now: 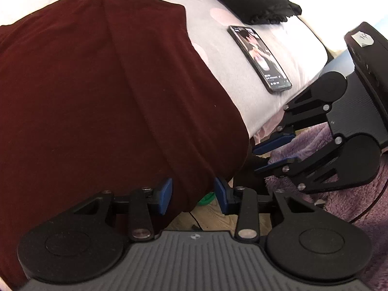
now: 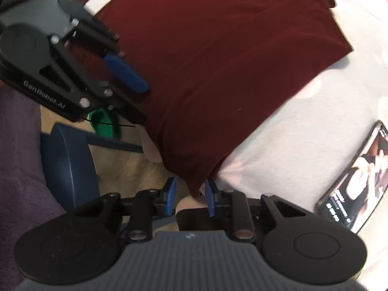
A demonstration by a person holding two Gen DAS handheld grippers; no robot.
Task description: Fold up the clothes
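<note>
The dark red garment (image 1: 97,92) lies spread on the pale bed cover (image 1: 242,55), and its near edge hangs over the side of the bed. The left gripper (image 1: 193,195) is partly open around this hanging edge, and the right gripper (image 2: 190,195) is partly open around a corner; the pads are not yet pressing. I judge this is the grasping step. Next, both must close, then lift the edge together.

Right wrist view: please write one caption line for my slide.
Right gripper straddles the hanging corner of a dark red knit garment on a pale bedsheet.
</note>
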